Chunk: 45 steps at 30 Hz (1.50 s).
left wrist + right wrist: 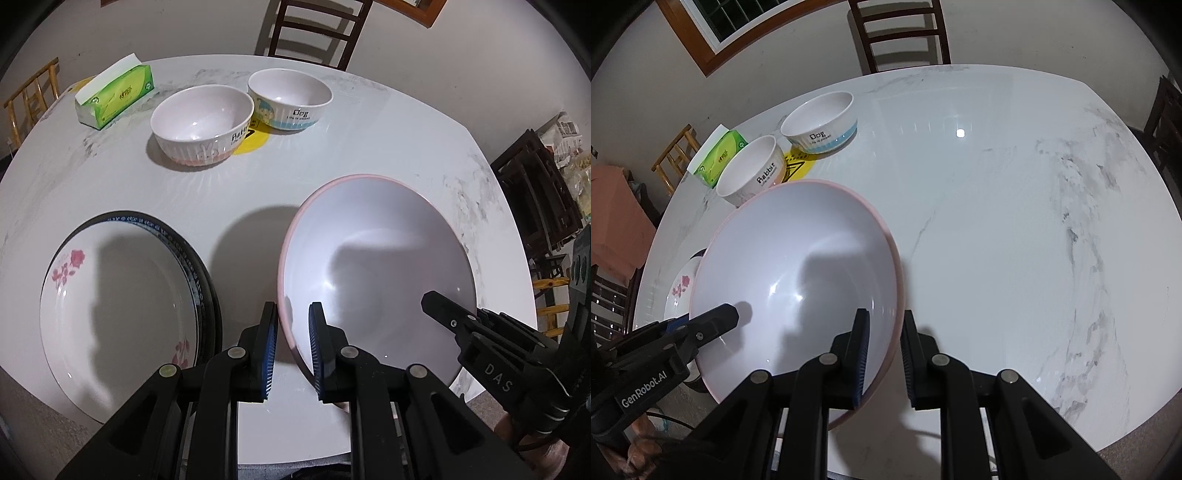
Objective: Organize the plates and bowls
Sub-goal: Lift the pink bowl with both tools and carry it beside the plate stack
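Left wrist view: large pink-rimmed bowl point(376, 266) at ctr-right, tilted, clear of desk point(221, 192) w/ its shadow on the marble below. Left hand-held gripper point(293, 350) closed on bowl's rim at approx. 7 o'clock of the bowl; one blue pad point(271, 354) outside the wall, the other inside. Right hand-held gripper point(434, 302) entering from 4 o'clock of frame, one finger over bowl's inner wall at the opposite rim.

Right wrist view: same bowl point(798, 266) at ctr-left; right hand-held gripper point(884, 354) clamped on rim at approx. 4 o'clock of the bowl, wall between the pads. Left hand-held gripper point(713, 321) reaching in from 8 o'clock, gripping the far rim. Bowl thus carried by both grippers, one per side.

Plate stack point(122, 314) at 8 o'clock of left view: rose-pattern plate on top, dark-rimmed plate beneath, resting on desk near its edge, beside the held bowl, apart from it. Partly hidden behind the bowl in right view point(681, 288).

"Rabbit" bowl point(201, 123) & "Dog" bowl point(290, 98) at 11–12 o'clock, upright, side by side, close together; contact: cannot tell. Yellow sticker point(255, 138) under/between them. Green tissue pack point(114, 96) at 10 o'clock, near desk's far-left edge. Dark wooden chair point(314, 29) at 12 o'clock beyond desk.
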Each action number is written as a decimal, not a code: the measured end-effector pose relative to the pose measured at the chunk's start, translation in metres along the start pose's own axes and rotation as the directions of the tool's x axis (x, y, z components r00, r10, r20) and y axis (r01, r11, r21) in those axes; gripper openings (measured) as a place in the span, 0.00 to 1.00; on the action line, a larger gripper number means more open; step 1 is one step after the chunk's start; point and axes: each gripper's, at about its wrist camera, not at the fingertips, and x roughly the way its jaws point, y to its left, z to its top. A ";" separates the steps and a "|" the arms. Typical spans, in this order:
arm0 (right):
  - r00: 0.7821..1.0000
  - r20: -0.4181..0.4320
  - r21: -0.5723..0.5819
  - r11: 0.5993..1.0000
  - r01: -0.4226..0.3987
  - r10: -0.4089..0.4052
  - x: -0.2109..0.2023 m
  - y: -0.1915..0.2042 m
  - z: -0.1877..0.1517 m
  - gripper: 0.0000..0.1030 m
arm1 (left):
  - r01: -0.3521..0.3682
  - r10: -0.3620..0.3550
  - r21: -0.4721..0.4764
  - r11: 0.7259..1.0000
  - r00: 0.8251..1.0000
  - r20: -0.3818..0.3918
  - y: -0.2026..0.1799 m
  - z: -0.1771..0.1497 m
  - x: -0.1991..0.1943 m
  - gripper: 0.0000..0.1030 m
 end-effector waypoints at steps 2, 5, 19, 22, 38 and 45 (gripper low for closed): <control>1.000 0.001 -0.004 1.000 0.002 -0.002 0.000 0.002 -0.002 0.18 | -0.003 0.003 0.002 1.000 1.000 -0.001 0.000 -0.002 0.001 0.14; 1.000 -0.002 -0.003 1.000 0.001 -0.001 0.002 0.003 -0.005 0.18 | -0.003 0.003 -0.002 1.000 1.000 -0.005 0.000 -0.006 0.001 0.14; 1.000 -0.016 0.000 1.000 -0.001 0.001 0.013 0.002 -0.011 0.19 | -0.020 0.020 0.007 1.000 1.000 -0.005 0.001 -0.012 0.011 0.14; 1.000 -0.019 0.003 1.000 -0.004 0.004 0.016 0.003 -0.010 0.20 | -0.022 0.022 0.005 1.000 1.000 -0.013 0.002 -0.013 0.015 0.14; 1.000 -0.003 -0.042 0.999 0.015 -0.015 0.016 0.009 -0.010 0.29 | -0.020 0.020 0.007 1.000 1.000 0.000 0.002 -0.011 0.017 0.16; 0.996 0.056 -0.095 0.992 0.077 -0.072 0.006 0.016 -0.006 0.38 | -0.031 0.030 0.025 0.999 0.999 0.028 0.001 -0.009 0.011 0.31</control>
